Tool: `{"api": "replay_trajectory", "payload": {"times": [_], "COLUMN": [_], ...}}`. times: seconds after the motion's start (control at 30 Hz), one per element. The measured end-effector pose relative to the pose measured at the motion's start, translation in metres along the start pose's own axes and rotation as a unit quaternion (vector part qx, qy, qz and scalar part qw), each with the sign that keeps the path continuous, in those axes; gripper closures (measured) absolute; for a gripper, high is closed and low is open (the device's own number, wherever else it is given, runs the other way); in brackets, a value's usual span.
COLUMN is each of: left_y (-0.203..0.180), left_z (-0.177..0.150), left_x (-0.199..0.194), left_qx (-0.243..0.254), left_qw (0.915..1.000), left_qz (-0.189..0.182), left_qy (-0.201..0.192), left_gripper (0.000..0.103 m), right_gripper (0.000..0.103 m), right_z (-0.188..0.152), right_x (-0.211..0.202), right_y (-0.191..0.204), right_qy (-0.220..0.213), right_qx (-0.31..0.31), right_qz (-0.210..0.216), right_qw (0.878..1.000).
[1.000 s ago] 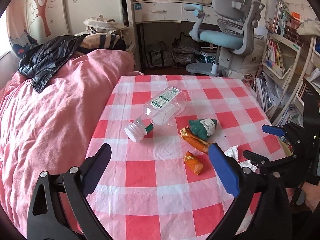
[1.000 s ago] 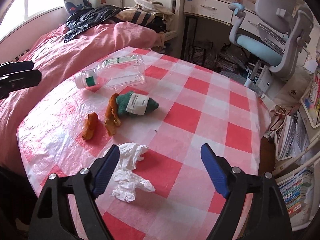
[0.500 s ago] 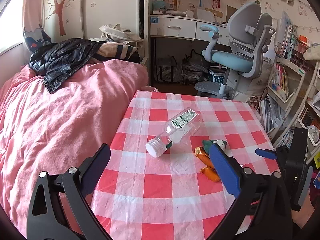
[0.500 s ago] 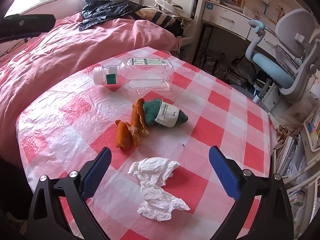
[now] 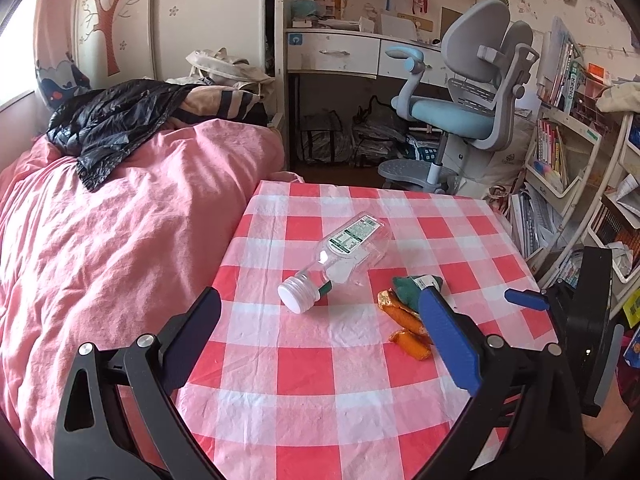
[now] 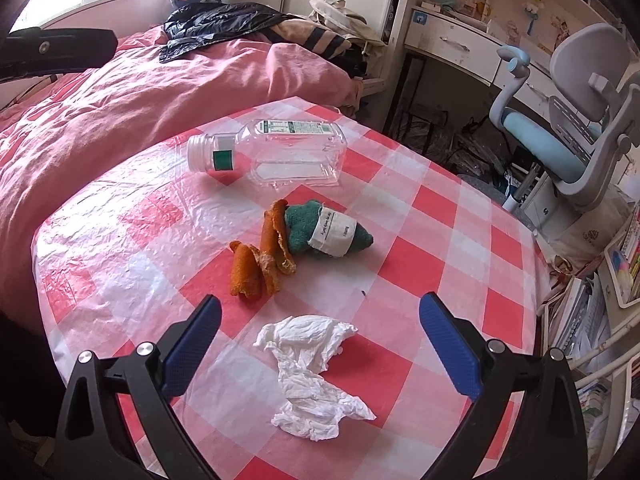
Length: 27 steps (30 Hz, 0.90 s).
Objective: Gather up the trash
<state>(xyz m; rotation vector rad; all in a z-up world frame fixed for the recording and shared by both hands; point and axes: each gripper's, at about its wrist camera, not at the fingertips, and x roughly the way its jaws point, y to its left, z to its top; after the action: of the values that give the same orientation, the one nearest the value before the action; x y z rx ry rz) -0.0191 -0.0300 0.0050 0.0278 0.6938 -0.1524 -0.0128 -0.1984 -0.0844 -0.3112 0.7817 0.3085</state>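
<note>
Though crumpled, soft white tissue (image 6: 316, 376)

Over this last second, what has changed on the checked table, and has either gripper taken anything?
The right gripper widened and lined up over the crumpled tissue; the left gripper drew back from the plastic bottle. Nothing grasped. Bottle, orange peels and green bundle stayed put.

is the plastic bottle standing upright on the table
No, the plastic bottle lies on its side on the checked tablecloth, its white cap pointing toward the pink bed.
</note>
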Motion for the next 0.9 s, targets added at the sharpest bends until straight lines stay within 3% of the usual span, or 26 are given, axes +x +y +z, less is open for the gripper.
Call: {"api": "replay_trajectory", "payload": {"times": [0.9], "left_y": [-0.0021], "left_z": [-0.0013], "left_x": [0.0026], "left_qx": [0.012], "left_qw": [0.9998], "left_qz": [0.014], "left_qy": [0.003], "left_gripper": [0.007], "right_gripper": [0.008], "right_z": [-0.0011], "right_x": [0.0027], "right_y": [0.0098], "right_qy": [0.008], "right_qx": [-0.025], "right_qz": [-0.004], "right_qw": [1.0]}}
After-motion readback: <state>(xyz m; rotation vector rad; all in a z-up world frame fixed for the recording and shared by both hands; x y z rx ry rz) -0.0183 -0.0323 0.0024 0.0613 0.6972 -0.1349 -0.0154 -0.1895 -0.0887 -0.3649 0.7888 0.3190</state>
